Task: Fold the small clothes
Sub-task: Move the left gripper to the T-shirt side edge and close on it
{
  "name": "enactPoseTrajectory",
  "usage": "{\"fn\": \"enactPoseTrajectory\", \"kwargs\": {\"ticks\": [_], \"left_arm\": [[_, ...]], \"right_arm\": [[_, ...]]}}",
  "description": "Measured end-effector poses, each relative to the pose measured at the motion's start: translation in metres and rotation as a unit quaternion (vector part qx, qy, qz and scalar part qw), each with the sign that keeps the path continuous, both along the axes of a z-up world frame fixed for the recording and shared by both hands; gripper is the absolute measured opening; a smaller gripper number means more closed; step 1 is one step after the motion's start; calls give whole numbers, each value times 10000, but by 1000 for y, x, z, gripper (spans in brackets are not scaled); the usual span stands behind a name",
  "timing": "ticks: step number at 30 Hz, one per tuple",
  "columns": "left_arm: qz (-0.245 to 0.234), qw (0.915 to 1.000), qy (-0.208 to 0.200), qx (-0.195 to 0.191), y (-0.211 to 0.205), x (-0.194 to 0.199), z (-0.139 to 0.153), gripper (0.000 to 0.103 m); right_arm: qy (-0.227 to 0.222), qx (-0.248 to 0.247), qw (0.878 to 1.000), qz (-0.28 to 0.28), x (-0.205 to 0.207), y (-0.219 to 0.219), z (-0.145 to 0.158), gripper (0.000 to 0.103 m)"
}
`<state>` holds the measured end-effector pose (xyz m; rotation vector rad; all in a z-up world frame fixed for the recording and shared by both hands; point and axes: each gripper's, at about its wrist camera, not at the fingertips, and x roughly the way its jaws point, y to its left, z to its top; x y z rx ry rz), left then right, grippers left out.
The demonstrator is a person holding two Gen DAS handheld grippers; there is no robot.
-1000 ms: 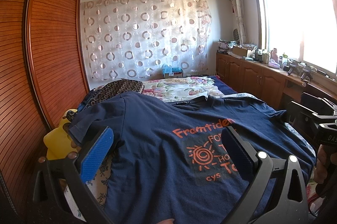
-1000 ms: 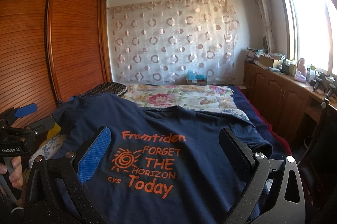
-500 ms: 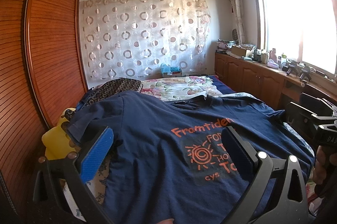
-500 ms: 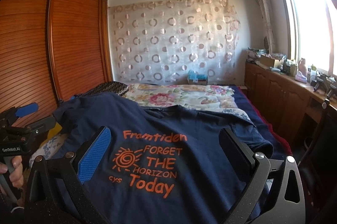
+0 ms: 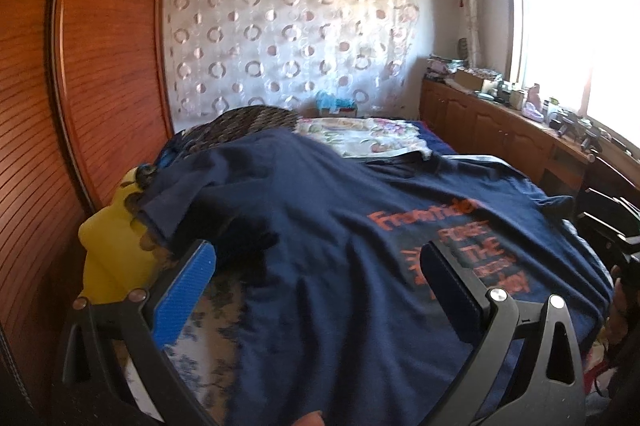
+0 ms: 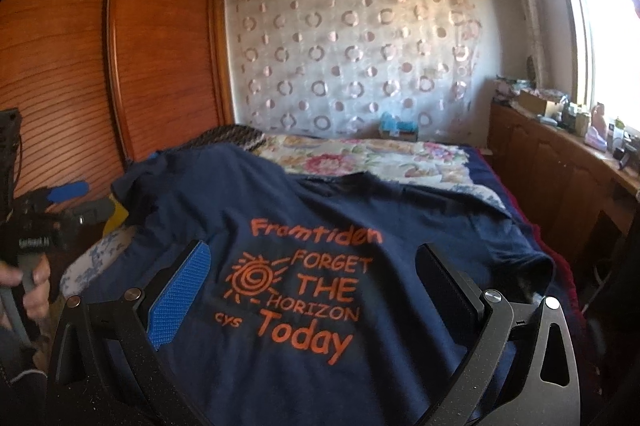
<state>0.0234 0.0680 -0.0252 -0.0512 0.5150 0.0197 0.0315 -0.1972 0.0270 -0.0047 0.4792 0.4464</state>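
Note:
A navy T-shirt with orange print lies spread flat, front up, across the near end of the bed. Its left sleeve drapes over the bed's left side. My left gripper hovers open over the shirt's left half, nothing between its fingers. My right gripper stands open above the orange lettering, also holding nothing. In the right wrist view the left gripper shows at the far left, held in a hand.
A floral bedspread covers the far half of the bed. A dark patterned pillow and a yellow object lie at the left edge by the wooden wardrobe. Low cabinets with clutter run under the window on the right.
Both grippers have shifted slightly to the left and the views are a little blurred from motion. The shirt lies as before and both grippers stay open.

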Motion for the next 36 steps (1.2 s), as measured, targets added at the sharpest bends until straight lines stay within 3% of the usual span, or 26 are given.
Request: {"fn": "enactPoseTrajectory", "kwargs": {"ticks": [13,16,20,25,27,31,35,36], "left_arm": [[184,9997,128,-134,73,27,-6,101],[218,9996,160,-65,89,40,-5,96],[252,9991,316,-108,110,57,-11,82],[320,9979,565,27,126,75,-27,74],[302,9970,716,63,130,84,-35,59],[242,9958,879,103,135,94,-43,49],[159,9956,870,317,134,92,-41,4],[107,9959,829,354,132,89,-37,2]], "right_arm": [[357,-141,9987,340,27,21,-25,103],[449,-146,9981,395,33,26,-31,103],[579,-145,9971,479,38,31,-40,103],[672,-151,9960,568,38,36,-49,103],[701,-177,9955,608,38,39,-51,103],[749,-201,9949,638,39,41,-56,103],[777,-200,9948,621,39,41,-60,103],[781,-195,9949,613,39,40,-61,103]]}}
